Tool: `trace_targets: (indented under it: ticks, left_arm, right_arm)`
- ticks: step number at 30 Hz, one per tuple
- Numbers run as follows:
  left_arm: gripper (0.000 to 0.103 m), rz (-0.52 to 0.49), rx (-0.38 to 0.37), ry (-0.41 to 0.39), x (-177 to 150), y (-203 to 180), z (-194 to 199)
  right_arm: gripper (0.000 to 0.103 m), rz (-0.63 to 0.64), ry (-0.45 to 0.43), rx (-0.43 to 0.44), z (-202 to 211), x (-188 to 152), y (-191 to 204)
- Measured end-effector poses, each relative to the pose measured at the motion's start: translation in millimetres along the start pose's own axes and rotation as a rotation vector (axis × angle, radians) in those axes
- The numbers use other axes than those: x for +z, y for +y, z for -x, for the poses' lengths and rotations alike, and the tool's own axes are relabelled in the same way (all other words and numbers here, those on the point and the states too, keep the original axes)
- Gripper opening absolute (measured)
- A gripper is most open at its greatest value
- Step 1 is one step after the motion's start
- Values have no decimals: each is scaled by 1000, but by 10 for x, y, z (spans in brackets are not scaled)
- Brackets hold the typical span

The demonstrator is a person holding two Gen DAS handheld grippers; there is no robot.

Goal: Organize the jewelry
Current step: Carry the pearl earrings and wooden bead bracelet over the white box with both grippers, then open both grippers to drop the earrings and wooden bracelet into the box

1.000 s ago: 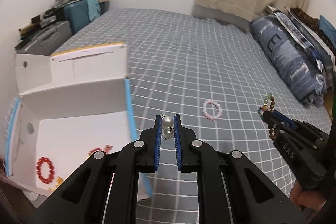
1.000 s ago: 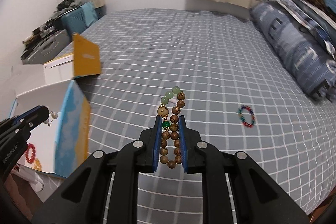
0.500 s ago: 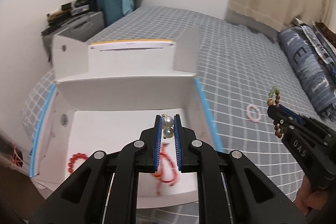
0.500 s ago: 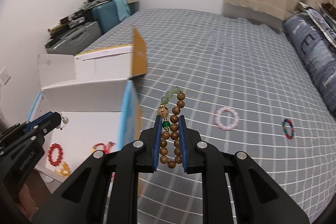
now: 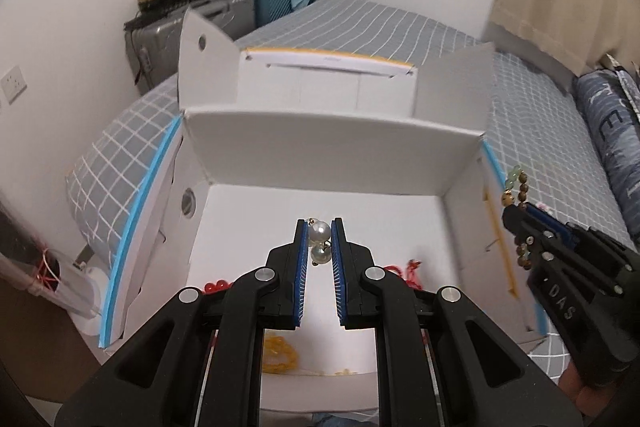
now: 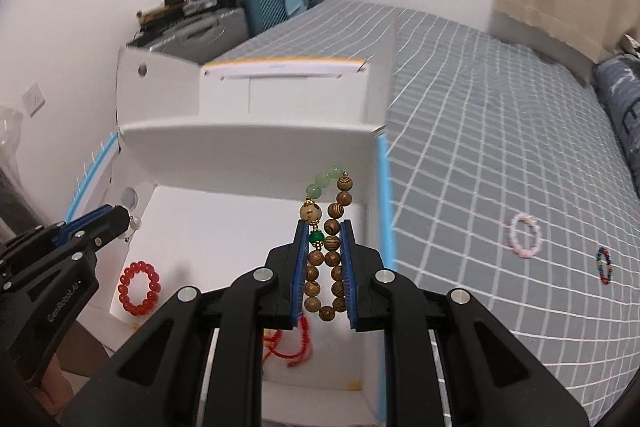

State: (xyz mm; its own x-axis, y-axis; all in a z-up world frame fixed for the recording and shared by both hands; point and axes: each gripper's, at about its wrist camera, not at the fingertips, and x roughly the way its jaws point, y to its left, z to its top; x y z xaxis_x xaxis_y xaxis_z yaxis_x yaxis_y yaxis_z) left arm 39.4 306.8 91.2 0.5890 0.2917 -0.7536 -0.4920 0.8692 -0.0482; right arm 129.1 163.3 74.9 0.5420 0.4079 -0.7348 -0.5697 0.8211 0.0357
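My left gripper [image 5: 320, 227] is shut on a pearl earring [image 5: 320, 243] and holds it above the floor of the open white box [image 5: 332, 147]. My right gripper [image 6: 323, 227] is shut on a wooden bead bracelet [image 6: 332, 247] with green beads, over the box's right side [image 6: 256, 143]. In the box lie a red bead bracelet [image 6: 139, 288], a red cord bracelet [image 6: 292, 343] and a yellow bead piece [image 5: 280, 355]. The right gripper shows at the right in the left wrist view [image 5: 516, 215]; the left gripper shows at the left in the right wrist view [image 6: 120, 223].
The box sits on a bed with a grey checked cover [image 6: 480, 147]. A pink bead bracelet [image 6: 525, 236] and a multicoloured bracelet [image 6: 604, 264] lie on the cover to the right. Suitcases [image 5: 224, 15] stand by the wall; dark blue pillows [image 5: 612, 131] lie at the right.
Both grippers have swung left from over the bed cover to over the open box, each still holding its piece. The box now fills the middle of both views.
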Motion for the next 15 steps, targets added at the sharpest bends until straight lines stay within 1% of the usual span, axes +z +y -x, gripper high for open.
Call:
trace_targets:
  ticks: [6,7,10,15]
  left_arm:
    - [11,-4,34,49,-88,152,-236]
    - [11,-4,37,60,-103,184,-283]
    - [11,0,33,78,-134,243,-376]
    - [11,1,48,119,-170,304,-530]
  right_arm:
    - [15,6,80,-4,-372,-99,154]
    - [17,5,94,-8,-418,-118,171]
    - [17,8,128,-12,-513,-153,217]
    - [17,12,144,-20,-567,-160,270]
